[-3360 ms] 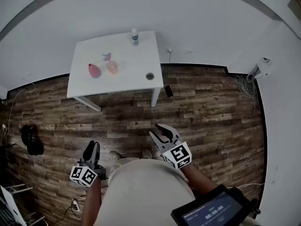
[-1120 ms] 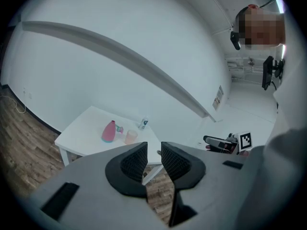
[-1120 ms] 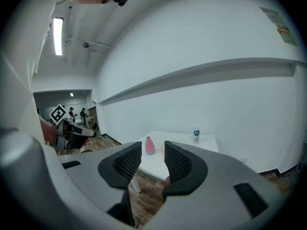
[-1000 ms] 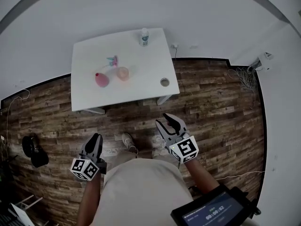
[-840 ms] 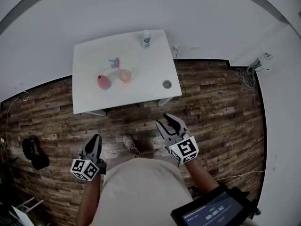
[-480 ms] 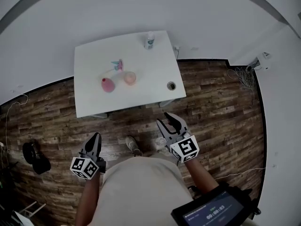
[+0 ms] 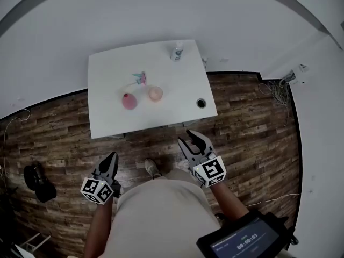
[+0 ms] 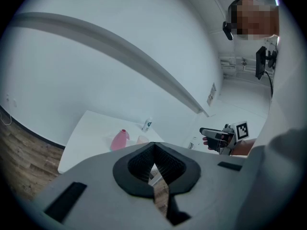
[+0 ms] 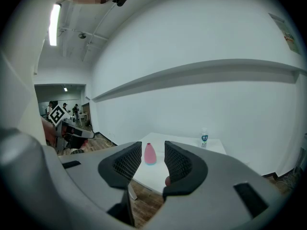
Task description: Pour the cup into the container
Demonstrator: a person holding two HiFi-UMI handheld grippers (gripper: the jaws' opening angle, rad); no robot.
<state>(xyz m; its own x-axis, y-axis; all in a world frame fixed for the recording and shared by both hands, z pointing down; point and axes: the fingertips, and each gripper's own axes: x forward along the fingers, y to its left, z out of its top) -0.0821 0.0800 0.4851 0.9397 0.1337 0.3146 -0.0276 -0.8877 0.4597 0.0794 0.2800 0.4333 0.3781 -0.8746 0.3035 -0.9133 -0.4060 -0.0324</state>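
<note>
White desk (image 7: 107, 120) brought closer than before as both tools are carried toward it, left tool (image 7: 112, 156) shut and empty, pink vase (image 7: 128, 101) and peach cup (image 7: 156, 93) set near each other mid-desk, water bottle (image 7: 177, 52) at far edge, right tool (image 7: 187, 138) held slightly parted, nothing gripped

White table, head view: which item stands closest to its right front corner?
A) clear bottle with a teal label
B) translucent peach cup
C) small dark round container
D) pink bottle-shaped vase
C: the small dark round container sits alone near that corner of the white table.
</note>
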